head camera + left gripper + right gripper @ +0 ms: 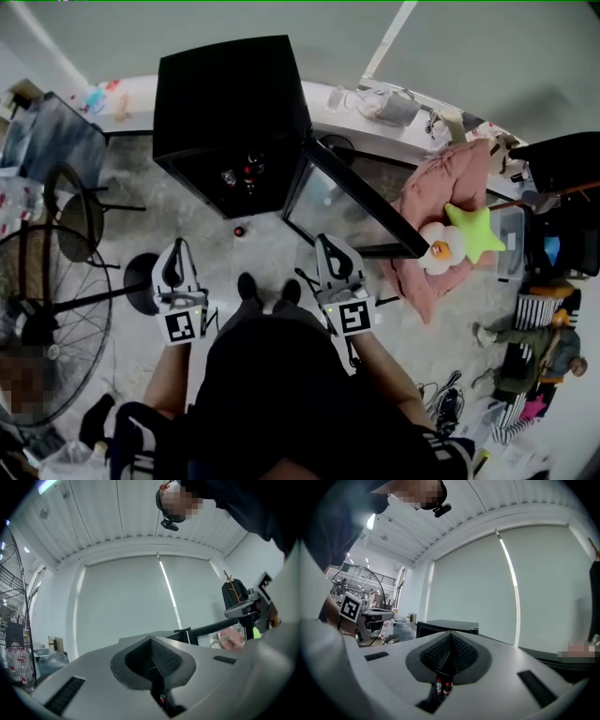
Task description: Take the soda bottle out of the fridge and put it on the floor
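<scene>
Soda bottle [239, 230]: red-capped, on the floor [267, 251] just before the open fridge [230, 103].
Fridge: black, glass door [328, 202] swung wide, more bottles inside.
Left tool [176, 251]: clenched, empty.
Right tool [326, 246]: clenched, empty.

Black top [281, 394]; grey left tool [176, 247], right tool [329, 242]; sleeves [448, 452] seemingly white-striped.

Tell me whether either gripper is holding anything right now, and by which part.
Nothing is held. The left gripper and the right gripper both have their fingers closed together, empty.
</scene>
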